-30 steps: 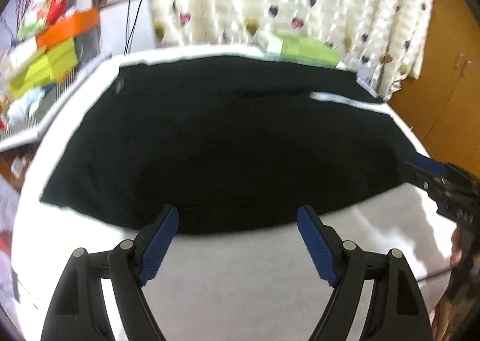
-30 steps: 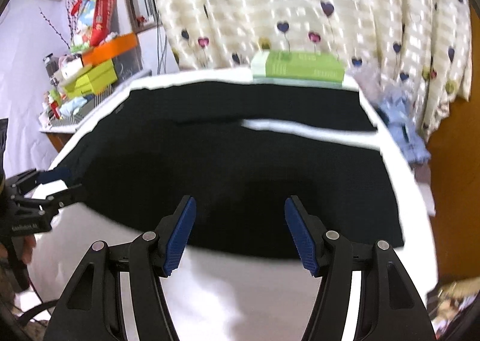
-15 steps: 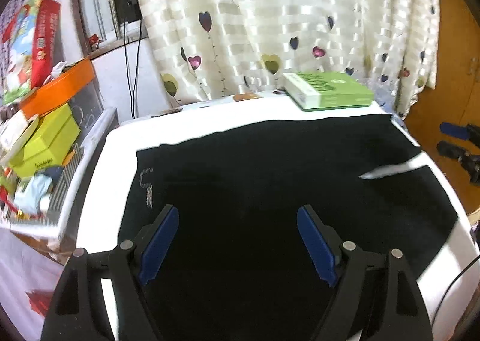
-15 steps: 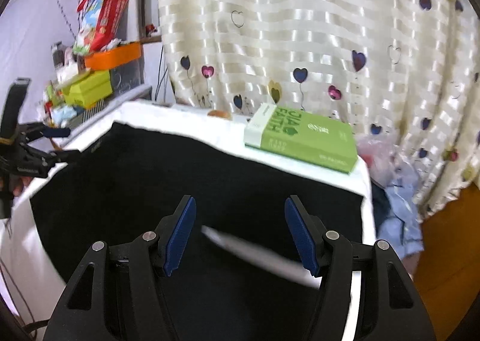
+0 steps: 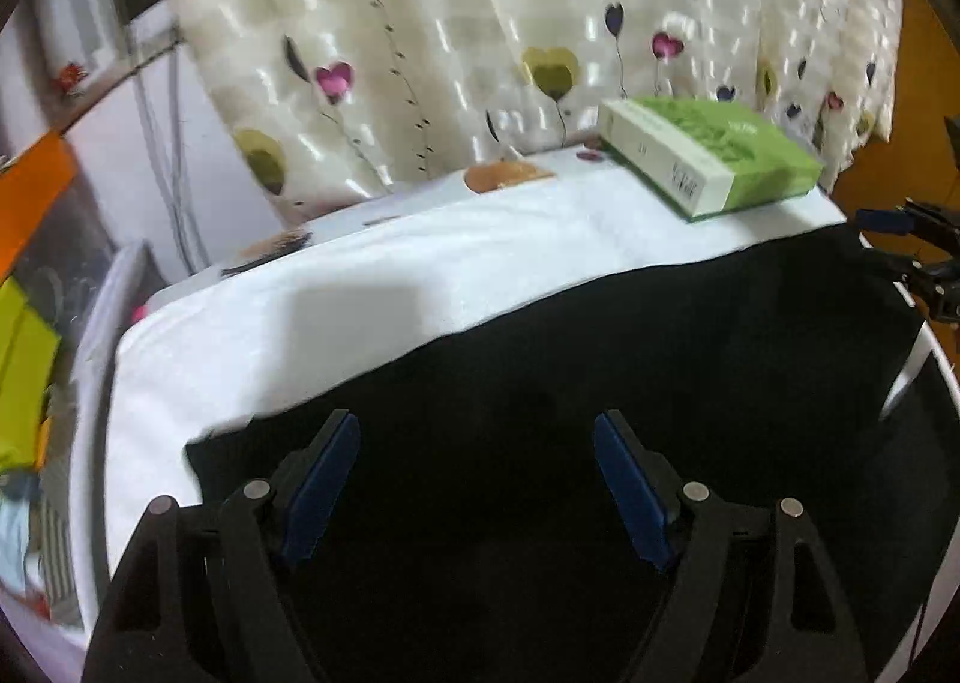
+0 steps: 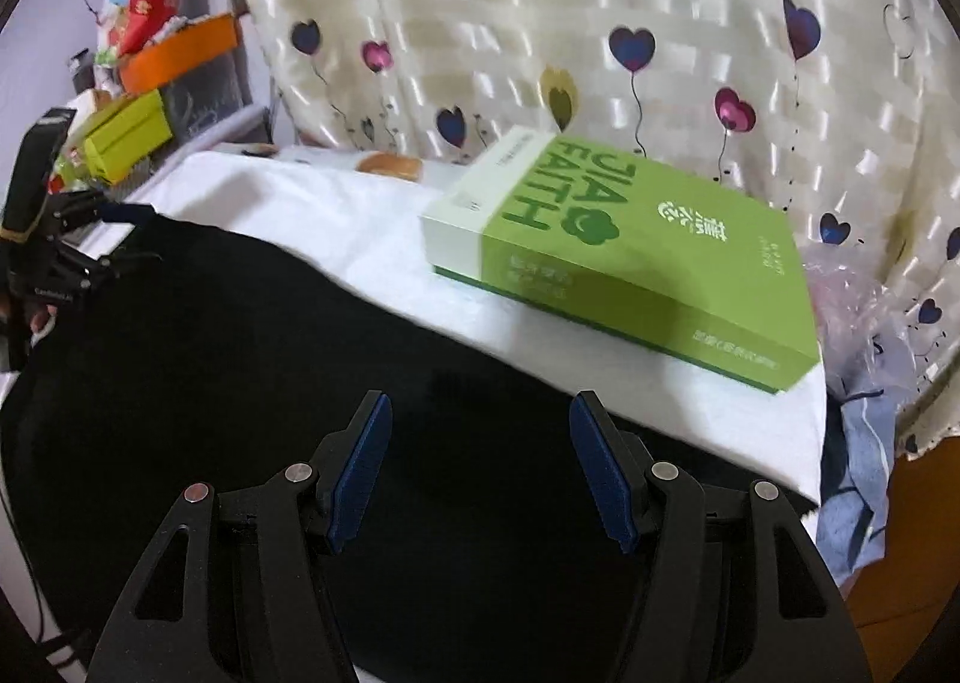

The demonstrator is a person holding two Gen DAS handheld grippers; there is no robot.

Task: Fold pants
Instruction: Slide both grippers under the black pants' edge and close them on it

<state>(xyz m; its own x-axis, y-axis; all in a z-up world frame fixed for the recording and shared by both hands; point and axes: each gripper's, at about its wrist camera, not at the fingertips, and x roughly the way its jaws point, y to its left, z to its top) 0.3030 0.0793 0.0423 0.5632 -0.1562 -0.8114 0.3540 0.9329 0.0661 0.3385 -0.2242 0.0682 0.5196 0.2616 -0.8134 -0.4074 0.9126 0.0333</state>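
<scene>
Centrally, black pants [image 5: 600, 383] lie spread flat on the white-covered bench [image 5: 360, 275], filling the lower half of both wrist views. Left hand-held gripper [image 5: 477, 479]: blue-padded fingers [image 5: 324, 479] wide apart above the dark fabric at lower centre, holding nothing. Right hand-held gripper [image 6: 480, 461]: fingers likewise spread apart over the pants, also holding nothing. Green box [image 6: 624, 257]: rests on the white cover just beyond the far edge of the pants, at centre right of the right wrist view. Heart-patterned curtain [image 6: 600, 23]: hangs behind the bench across the upper frame. Stacked boxes [image 6: 150, 47]: upper left.
</scene>
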